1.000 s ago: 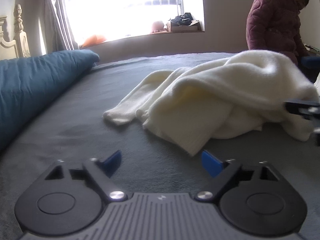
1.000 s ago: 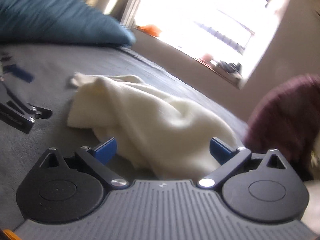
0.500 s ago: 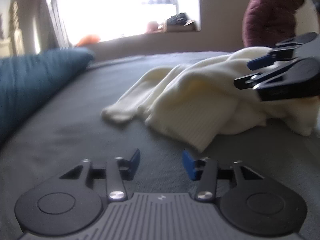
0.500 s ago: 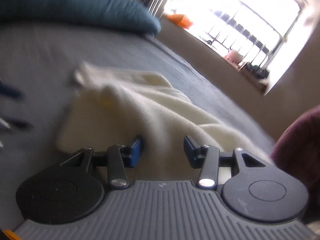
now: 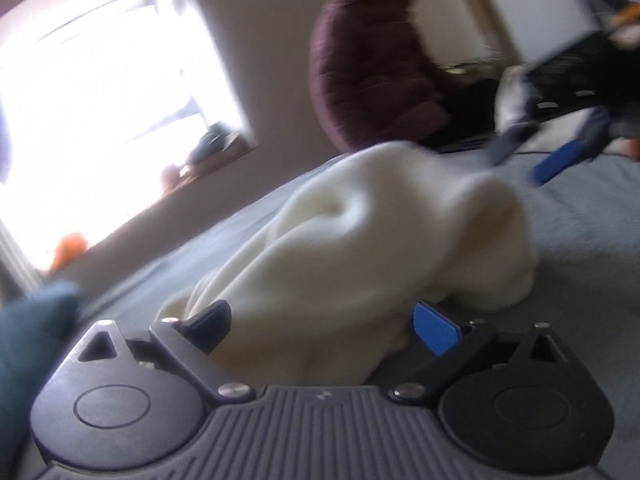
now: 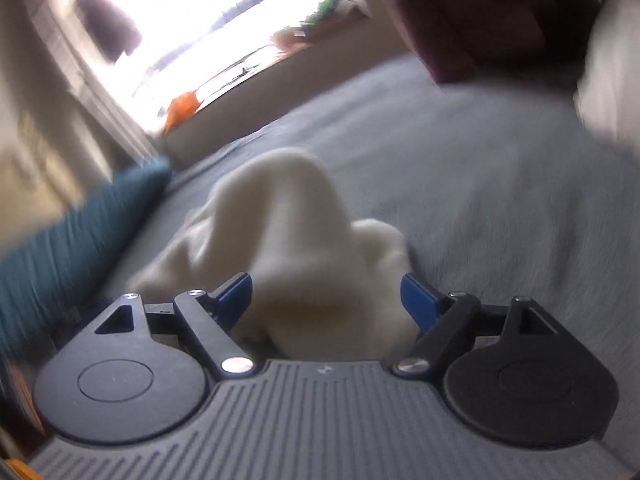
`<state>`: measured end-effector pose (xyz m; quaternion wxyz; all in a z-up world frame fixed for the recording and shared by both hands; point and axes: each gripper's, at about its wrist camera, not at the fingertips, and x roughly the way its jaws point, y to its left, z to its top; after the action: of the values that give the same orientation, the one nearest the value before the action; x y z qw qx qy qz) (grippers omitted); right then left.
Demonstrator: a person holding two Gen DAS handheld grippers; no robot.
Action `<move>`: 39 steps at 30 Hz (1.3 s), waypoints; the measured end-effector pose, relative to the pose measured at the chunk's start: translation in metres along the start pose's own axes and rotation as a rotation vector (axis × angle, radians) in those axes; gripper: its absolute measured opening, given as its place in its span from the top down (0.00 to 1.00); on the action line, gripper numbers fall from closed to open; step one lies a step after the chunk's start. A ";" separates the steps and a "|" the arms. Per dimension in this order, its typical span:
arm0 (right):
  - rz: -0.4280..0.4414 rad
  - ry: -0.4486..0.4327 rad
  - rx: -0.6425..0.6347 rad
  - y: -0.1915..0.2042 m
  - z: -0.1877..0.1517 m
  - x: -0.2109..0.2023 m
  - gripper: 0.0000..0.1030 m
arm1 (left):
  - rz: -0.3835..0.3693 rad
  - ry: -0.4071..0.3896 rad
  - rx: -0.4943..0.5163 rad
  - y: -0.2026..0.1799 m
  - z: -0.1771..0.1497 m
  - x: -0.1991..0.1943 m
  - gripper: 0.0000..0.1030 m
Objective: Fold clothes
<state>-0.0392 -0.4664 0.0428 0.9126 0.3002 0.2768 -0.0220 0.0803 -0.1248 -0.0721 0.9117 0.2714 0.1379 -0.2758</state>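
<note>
Both of your grippers have closed in on the crumpled cream knit garment [image 5: 360, 248] since a second ago, when they hung back from it. Now the cloth bulges right between each pair of fingers. It's lying in a heap on the grey bedspread [image 5: 580, 240], roughly mid-bed.

Your left gripper [image 5: 320, 320] has its jaws opening, wide apart, with a fold of the knit sitting between the pads but not pinched. Same story on your right gripper [image 6: 326, 296]: jaws opening, cloth mounded between them, pads not pressing. In the left wrist view the right gripper shows up at the far side of the garment, blurred.

I'd say you're at the very start, picking grab points before spreading the thing out. Next move probably calls for finding a real edge or hem instead of a random lump, then closing on one layer and pulling the garment flat.

Around the garment: a teal pillow [image 6: 80, 232] off to its left, a bright window [image 5: 100, 100] beyond it, and a person in a maroon padded jacket [image 5: 368, 72] at the far side of the bed. Nothing sits on the cloth. The blur makes the hem hard to pick out.
</note>
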 end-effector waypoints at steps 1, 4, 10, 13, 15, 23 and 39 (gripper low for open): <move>0.019 0.018 0.040 -0.006 0.002 0.010 0.17 | 0.001 -0.009 0.021 -0.008 0.007 0.003 0.04; 0.079 0.067 0.144 -0.020 0.007 0.043 0.15 | -0.001 -0.024 0.062 -0.028 0.022 0.012 0.04; 0.186 0.240 0.259 -0.017 0.003 0.094 0.45 | 0.007 -0.004 0.173 -0.059 0.036 0.039 0.20; 0.167 0.206 0.177 0.001 0.006 0.087 0.62 | 0.009 -0.012 0.161 -0.062 0.042 0.045 0.55; 0.197 0.179 0.159 0.010 0.008 0.078 0.65 | -0.014 -0.008 0.113 -0.057 0.046 0.046 0.73; 0.340 0.119 0.105 0.044 0.024 0.034 0.69 | -0.040 -0.096 -0.006 -0.033 0.062 0.009 0.99; 0.656 -0.012 -0.005 0.158 0.063 -0.145 0.69 | -0.074 -0.448 -0.328 0.047 0.144 -0.201 0.99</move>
<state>-0.0979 -0.3910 0.2442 0.8734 0.3710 0.1598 0.2720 -0.0403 -0.0880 0.1459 0.9405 0.0473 -0.0143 -0.3361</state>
